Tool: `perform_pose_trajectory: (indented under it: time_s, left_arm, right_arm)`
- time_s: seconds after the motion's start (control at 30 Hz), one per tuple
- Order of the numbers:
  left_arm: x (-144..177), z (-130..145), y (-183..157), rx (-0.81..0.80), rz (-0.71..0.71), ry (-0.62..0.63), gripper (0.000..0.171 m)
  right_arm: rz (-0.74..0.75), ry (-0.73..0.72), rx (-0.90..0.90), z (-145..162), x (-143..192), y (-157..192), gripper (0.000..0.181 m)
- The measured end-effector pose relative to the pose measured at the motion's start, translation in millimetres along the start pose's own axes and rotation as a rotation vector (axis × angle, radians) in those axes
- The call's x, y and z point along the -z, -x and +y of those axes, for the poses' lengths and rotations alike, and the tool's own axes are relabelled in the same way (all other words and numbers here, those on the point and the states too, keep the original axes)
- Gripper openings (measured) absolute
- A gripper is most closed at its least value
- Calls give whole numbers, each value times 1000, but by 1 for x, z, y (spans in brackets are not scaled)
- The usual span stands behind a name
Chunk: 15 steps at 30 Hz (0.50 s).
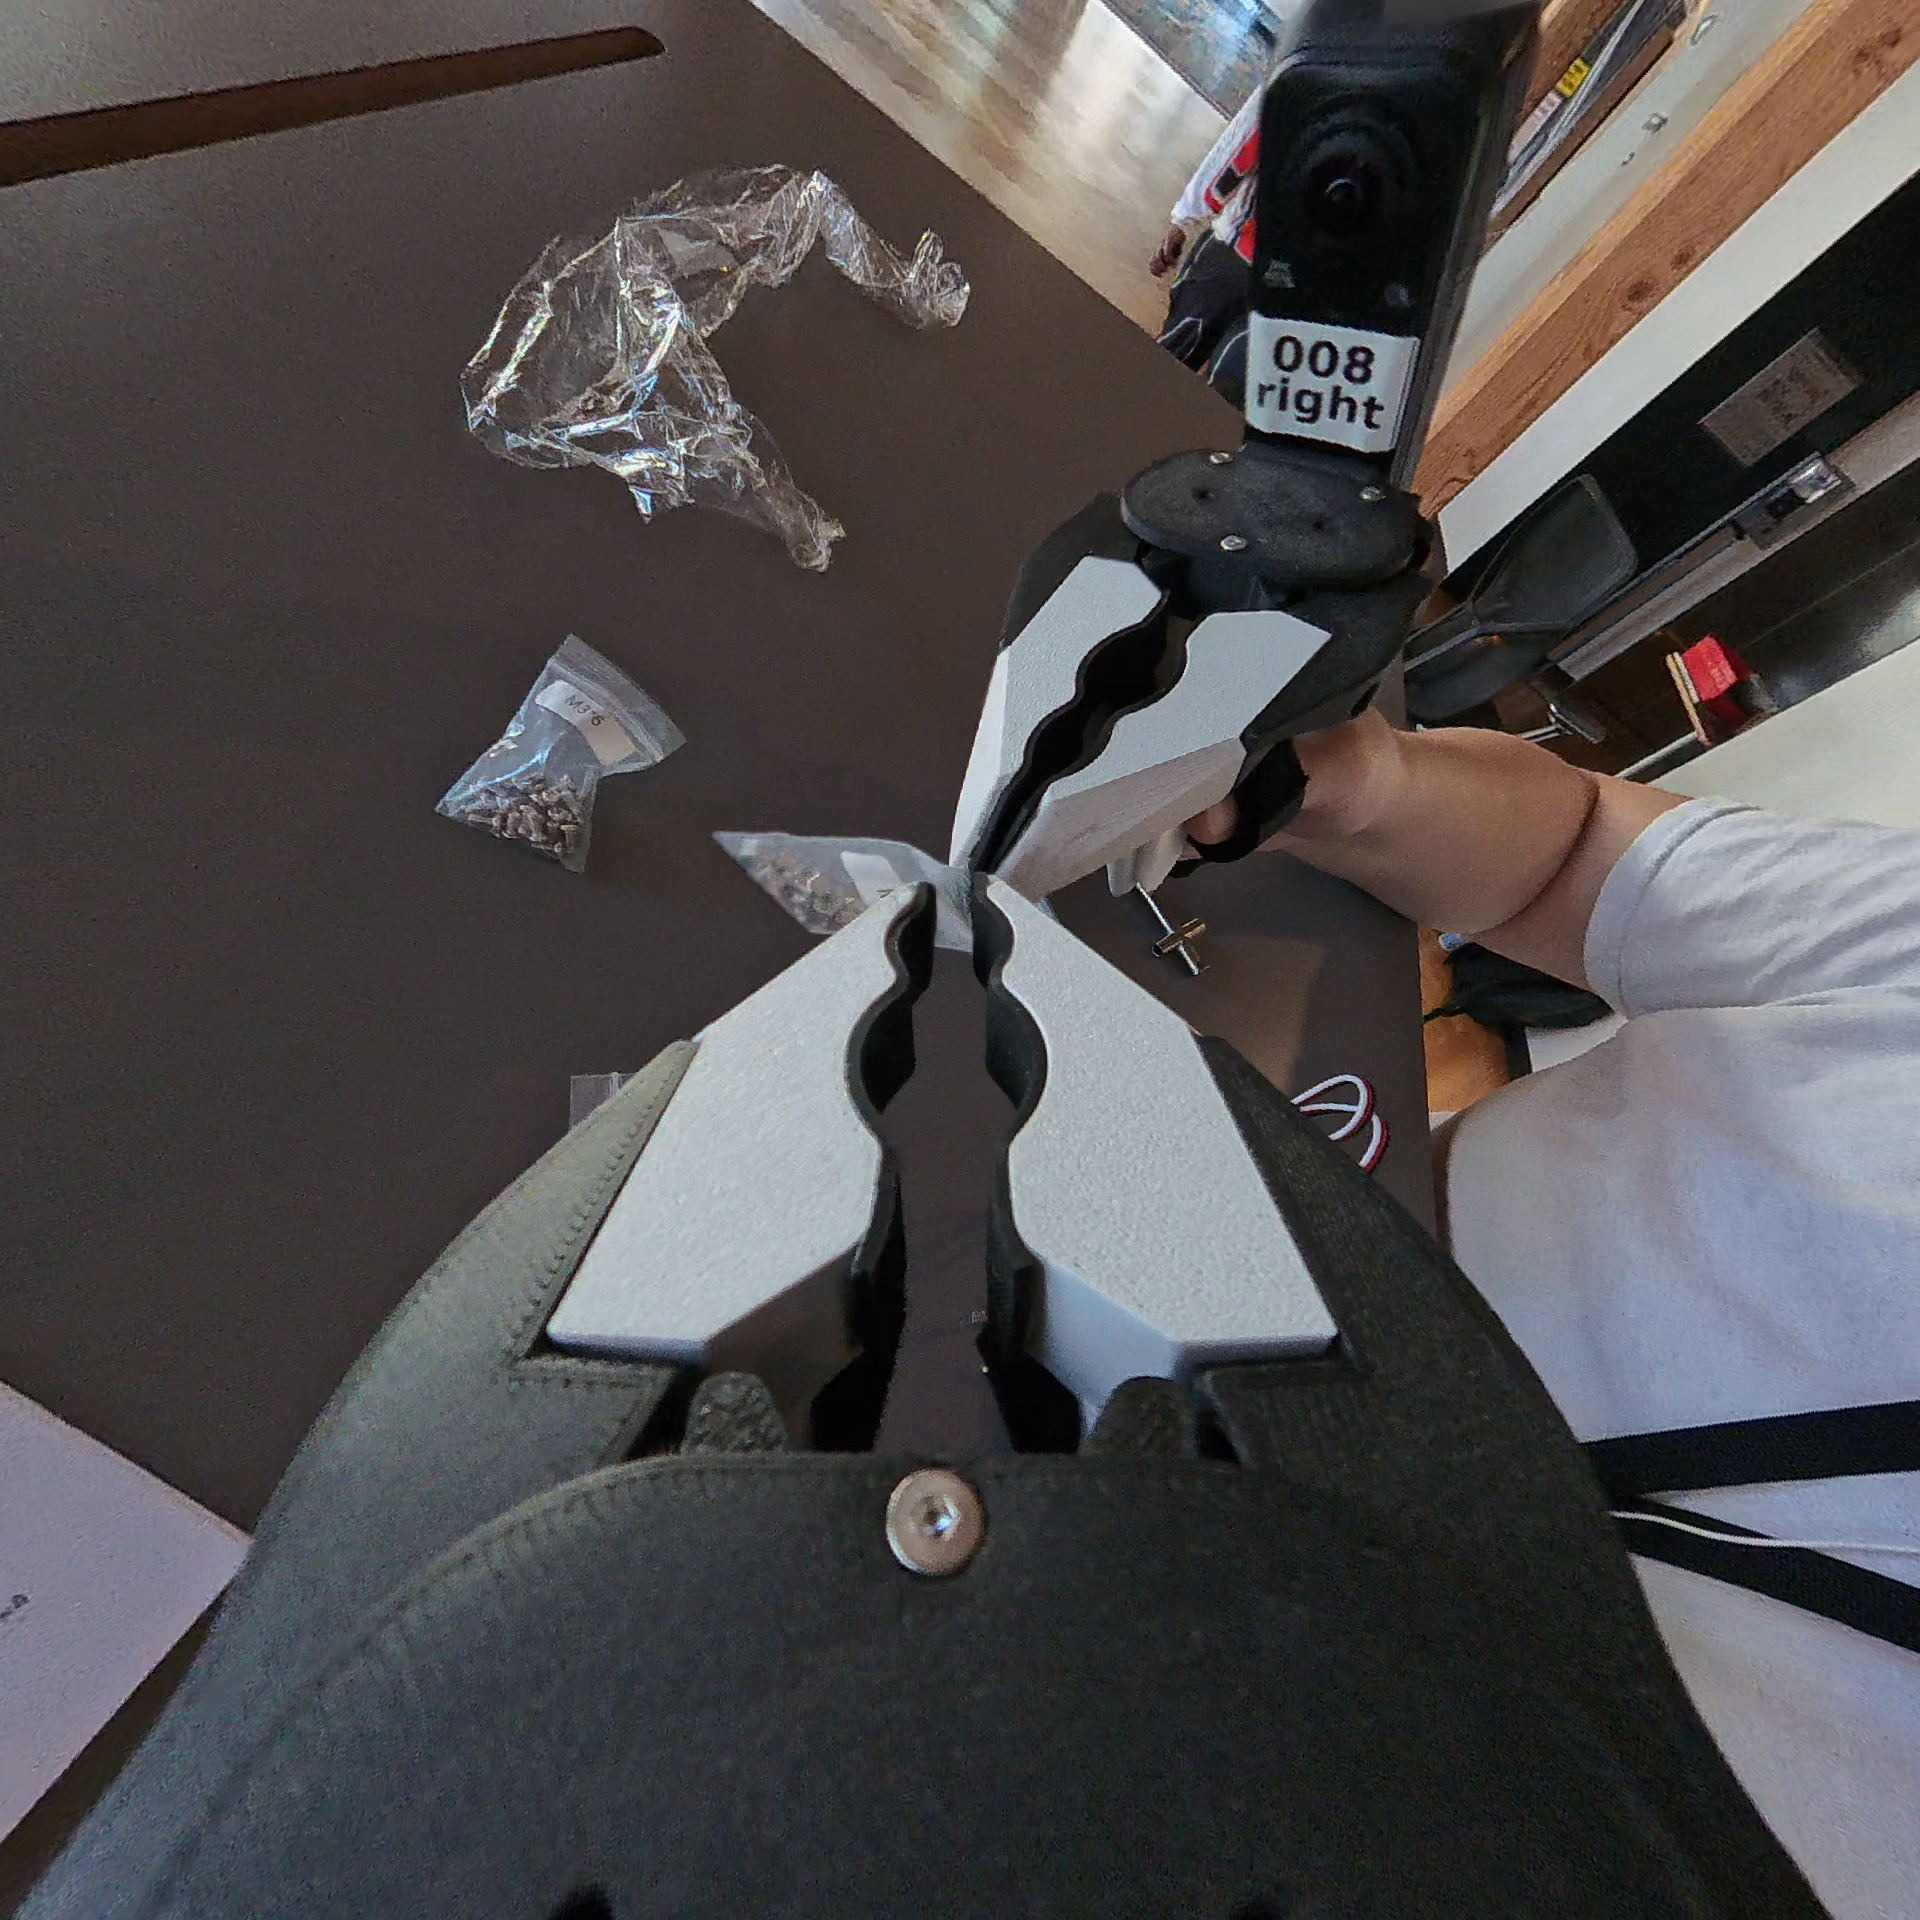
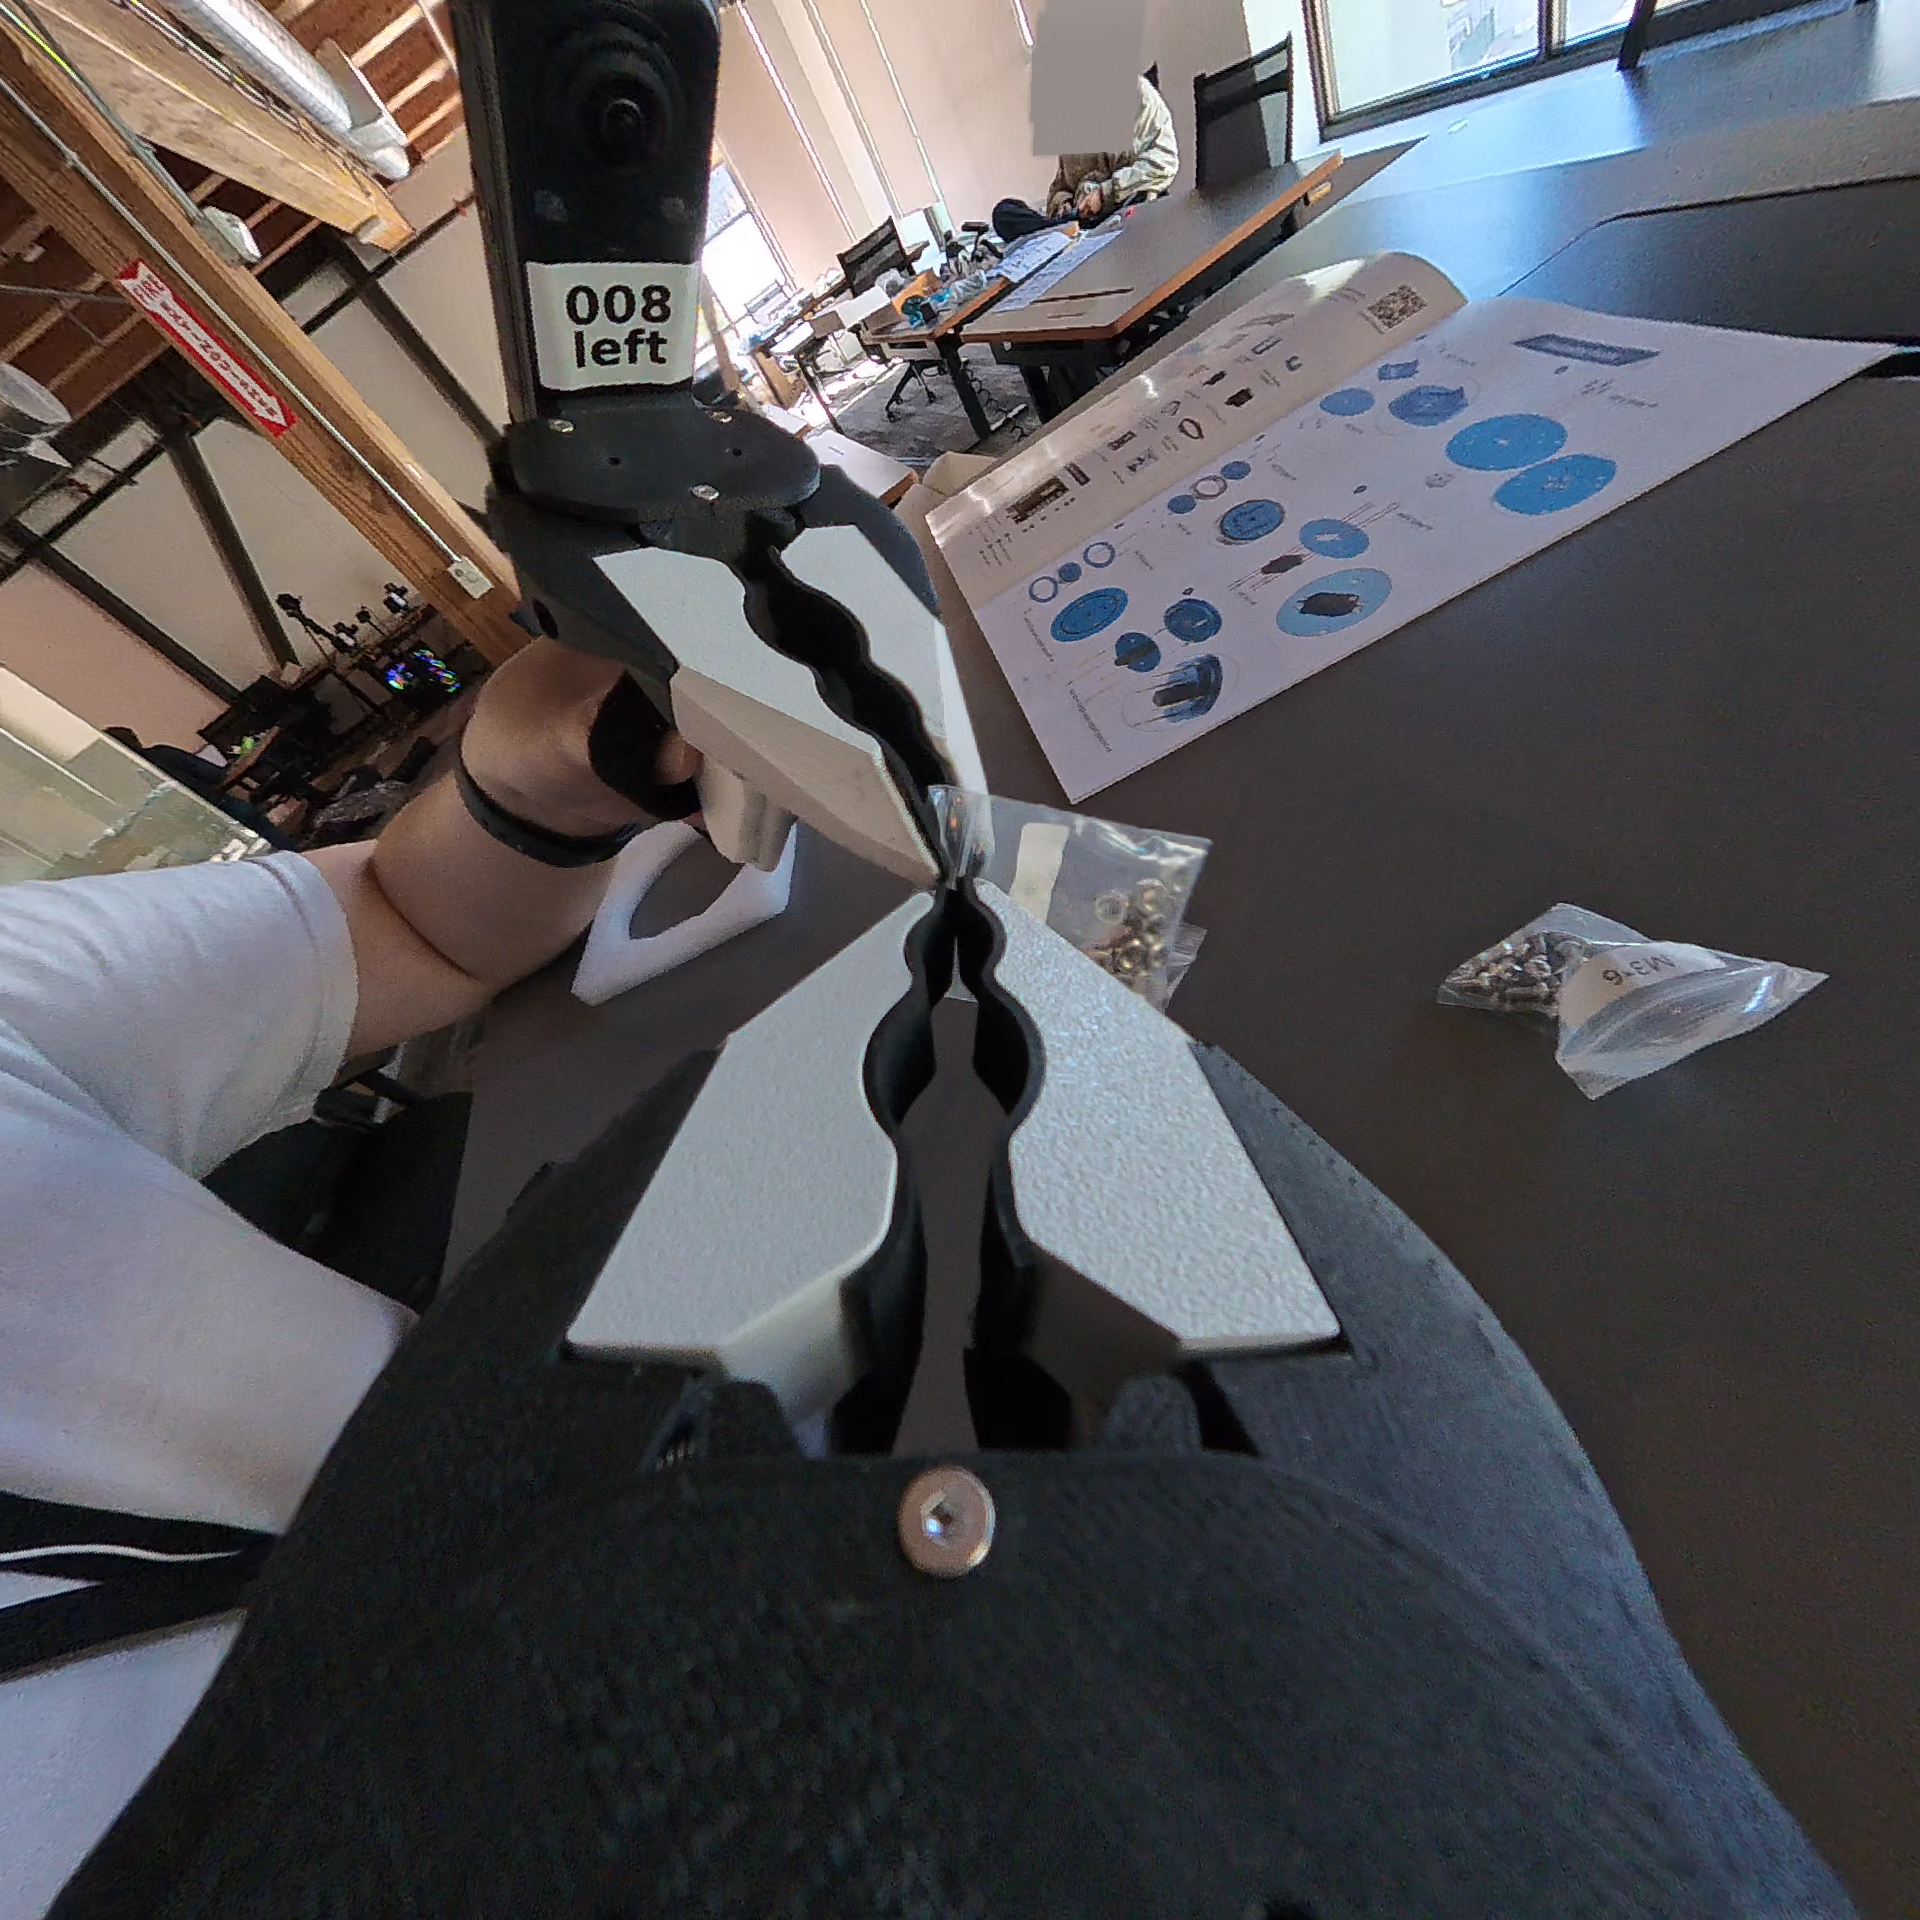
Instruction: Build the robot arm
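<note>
Clear plastic bag [image 2: 1101, 894] w/ nuts | L gripper [image 1: 956, 902] + R gripper [image 2: 951, 902] fingers pinch its edge

1. Dark brown tabletop [image 2: 1558, 727] fills the foreground – matte, with a long slot [image 1: 332, 94] near its far edge.
2. Open workshop-style room: exposed timber beams [image 2: 281, 343], pale walls.
3. More desks [image 2: 1132, 281] and black office chairs [image 2: 1242, 99] further back.
4. Tall windows [image 2: 1455, 52] on the far side – strong daylight.
5. Polished floor [image 1: 1039, 114] reflects it.
</note>
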<state>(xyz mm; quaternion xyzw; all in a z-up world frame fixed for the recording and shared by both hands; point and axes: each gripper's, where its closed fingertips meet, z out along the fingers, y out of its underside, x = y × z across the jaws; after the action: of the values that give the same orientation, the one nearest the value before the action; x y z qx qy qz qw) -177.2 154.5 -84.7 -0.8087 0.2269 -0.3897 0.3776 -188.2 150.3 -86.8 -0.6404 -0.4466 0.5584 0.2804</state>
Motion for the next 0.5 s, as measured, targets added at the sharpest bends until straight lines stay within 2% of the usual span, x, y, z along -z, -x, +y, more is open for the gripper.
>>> perform_pose_trajectory:
  time_s: [0.27,0.5]
  left_arm:
    - [-1,3,-2,31,28,11,0]
    - [-6,14,5,-48,-46,75,0]
  right_arm:
    - [29,-3,49,-2,2,0,0]
    - [49,70,74,9,-3,-6,0]
